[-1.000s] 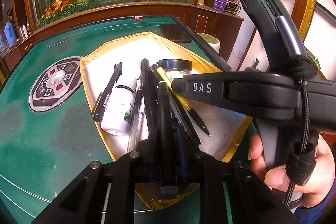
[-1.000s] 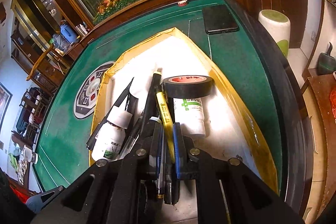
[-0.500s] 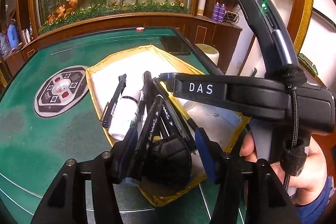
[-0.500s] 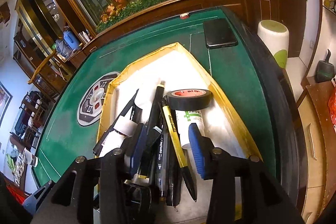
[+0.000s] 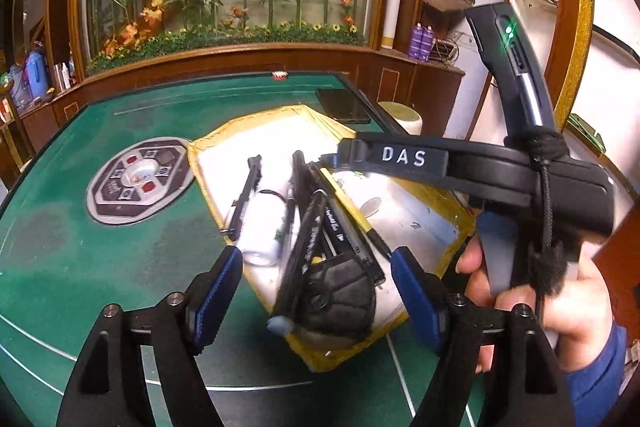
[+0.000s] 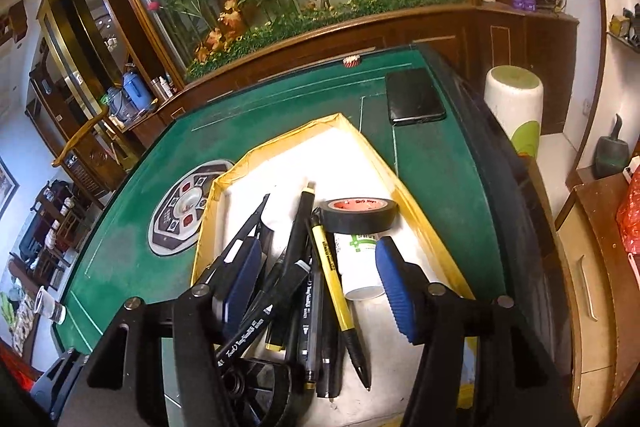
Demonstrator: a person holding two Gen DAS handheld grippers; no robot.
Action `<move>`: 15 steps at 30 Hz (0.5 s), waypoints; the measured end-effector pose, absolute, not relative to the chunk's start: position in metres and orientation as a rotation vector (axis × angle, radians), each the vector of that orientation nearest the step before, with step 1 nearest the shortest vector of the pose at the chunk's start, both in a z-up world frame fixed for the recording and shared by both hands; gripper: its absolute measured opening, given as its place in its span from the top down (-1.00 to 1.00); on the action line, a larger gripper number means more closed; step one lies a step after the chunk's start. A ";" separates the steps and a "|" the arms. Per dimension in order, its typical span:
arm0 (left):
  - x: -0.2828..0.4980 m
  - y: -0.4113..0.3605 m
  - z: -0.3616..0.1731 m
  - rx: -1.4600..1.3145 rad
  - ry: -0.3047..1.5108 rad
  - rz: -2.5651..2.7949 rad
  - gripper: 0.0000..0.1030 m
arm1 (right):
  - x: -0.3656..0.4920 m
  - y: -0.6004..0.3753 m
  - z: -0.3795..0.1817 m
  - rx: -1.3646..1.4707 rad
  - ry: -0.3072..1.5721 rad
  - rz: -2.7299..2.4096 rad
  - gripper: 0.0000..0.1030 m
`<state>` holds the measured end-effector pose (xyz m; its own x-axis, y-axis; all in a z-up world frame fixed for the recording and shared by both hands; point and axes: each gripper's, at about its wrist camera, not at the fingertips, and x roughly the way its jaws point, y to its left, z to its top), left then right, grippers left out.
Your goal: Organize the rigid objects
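Nearest, the left gripper (image 5: 316,281) stands wide open over the near end of the yellow-rimmed tray (image 6: 416,205), its jaws having just been opening, gripping nothing; a black ribbed wheel (image 5: 340,301) and the pen ends lie between its blue pads without touching them. The right gripper (image 6: 318,277), marked "DAS" on its side, has likewise just spread open above the bundle of pens (image 6: 304,291). One black pen reads "Touch"; the yellow pen (image 6: 332,279) carries small unreadable print. Further into the tray sit two white bottles (image 6: 358,267) and a black tape roll (image 6: 360,215) with red printed core. Beyond the tray lies a dark phone (image 6: 416,97).
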<state>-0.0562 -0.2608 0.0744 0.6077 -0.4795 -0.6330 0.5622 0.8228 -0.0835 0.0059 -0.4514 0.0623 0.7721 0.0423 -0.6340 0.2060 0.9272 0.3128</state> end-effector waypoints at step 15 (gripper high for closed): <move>-0.078 -0.180 0.062 0.092 0.618 -0.402 -0.93 | -0.071 -0.411 0.067 0.296 0.514 -0.206 -0.40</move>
<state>-0.0776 -0.1804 0.0621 0.7406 -0.3389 -0.5802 0.3933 0.9187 -0.0347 -0.0705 -0.4113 0.0671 0.8519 -0.1194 -0.5100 0.2663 0.9371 0.2256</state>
